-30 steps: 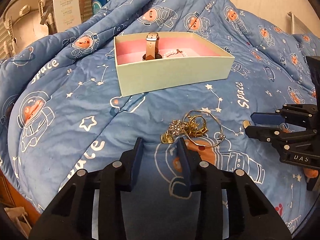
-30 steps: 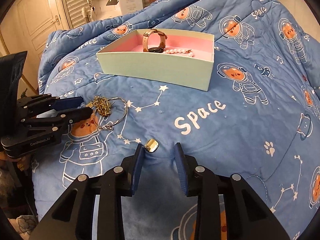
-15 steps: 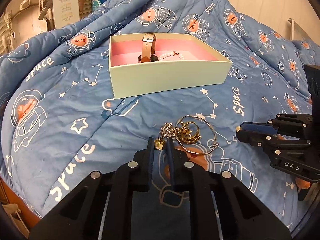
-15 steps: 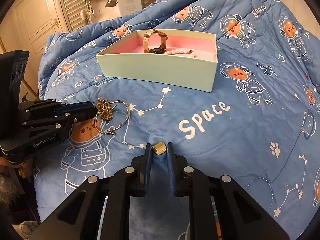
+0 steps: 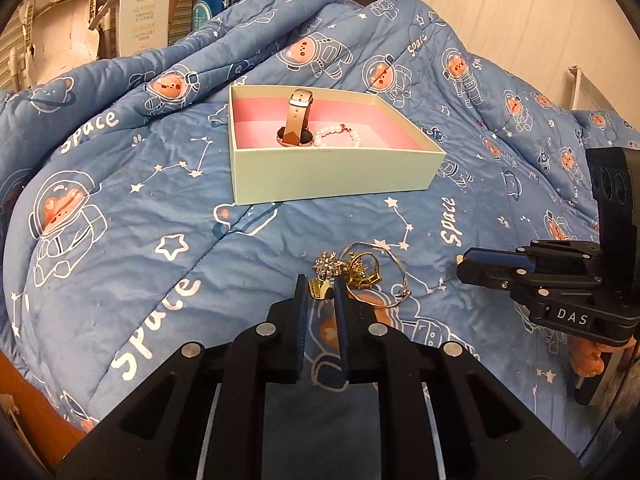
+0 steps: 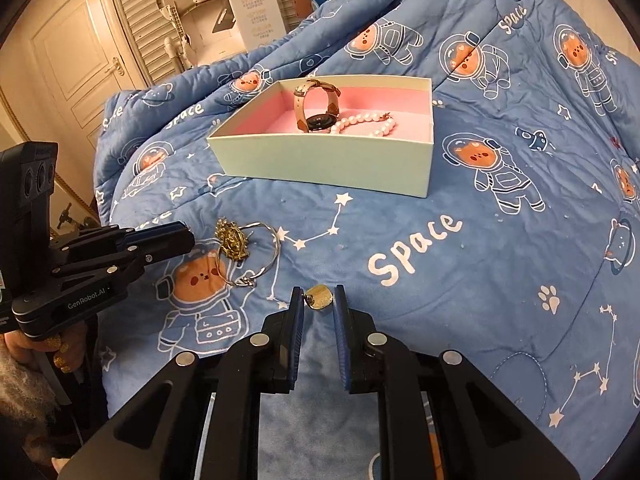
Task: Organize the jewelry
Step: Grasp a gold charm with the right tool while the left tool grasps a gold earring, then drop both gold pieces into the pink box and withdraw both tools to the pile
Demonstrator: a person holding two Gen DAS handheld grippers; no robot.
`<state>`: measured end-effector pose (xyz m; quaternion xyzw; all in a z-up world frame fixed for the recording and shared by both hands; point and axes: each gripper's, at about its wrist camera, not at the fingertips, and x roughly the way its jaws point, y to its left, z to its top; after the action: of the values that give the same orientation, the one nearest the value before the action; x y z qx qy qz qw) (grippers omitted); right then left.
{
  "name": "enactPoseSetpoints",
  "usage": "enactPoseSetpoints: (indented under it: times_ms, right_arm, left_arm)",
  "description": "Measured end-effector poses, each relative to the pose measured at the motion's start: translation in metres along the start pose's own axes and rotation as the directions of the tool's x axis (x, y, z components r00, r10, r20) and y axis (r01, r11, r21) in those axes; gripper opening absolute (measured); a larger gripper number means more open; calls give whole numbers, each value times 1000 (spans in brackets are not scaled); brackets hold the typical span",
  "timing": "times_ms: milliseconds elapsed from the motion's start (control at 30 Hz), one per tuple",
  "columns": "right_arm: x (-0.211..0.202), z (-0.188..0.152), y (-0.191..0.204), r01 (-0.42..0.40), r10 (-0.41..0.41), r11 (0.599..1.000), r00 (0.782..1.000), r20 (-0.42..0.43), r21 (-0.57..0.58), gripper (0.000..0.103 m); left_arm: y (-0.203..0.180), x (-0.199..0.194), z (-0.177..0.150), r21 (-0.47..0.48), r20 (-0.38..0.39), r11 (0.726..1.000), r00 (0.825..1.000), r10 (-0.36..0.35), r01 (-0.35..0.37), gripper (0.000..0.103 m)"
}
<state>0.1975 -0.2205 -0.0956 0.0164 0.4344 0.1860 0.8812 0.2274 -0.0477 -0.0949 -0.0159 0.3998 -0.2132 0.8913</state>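
Left gripper (image 5: 321,289) pinches a gold earring (image 5: 320,290) beside the bangle pile (image 5: 366,274). Right gripper (image 6: 317,298), just closed, pinches a gold pendant (image 6: 319,297). Box (image 6: 328,164) with watch (image 6: 316,110) and pearls (image 6: 366,122) stands far, unobstructed.

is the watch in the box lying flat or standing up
Standing up. In the right wrist view the watch rests on its dial on the pink floor of the box, its strap looped upward, beside the pearl bracelet.
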Motion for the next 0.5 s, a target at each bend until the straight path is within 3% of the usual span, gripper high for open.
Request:
enactPoseSetpoints:
  times_ms: [233,500]
  right_arm:
    - [-9,20,9,-50,51,998,999,18,-22,15]
    - [-14,58,14,-71,75,995,996,42,-76,15]
  left_arm:
    - [-1,-8,19,-2,13,1000,1000,-23,23,13]
    - [0,-4,62,15,13,999,999,-40,40,14]
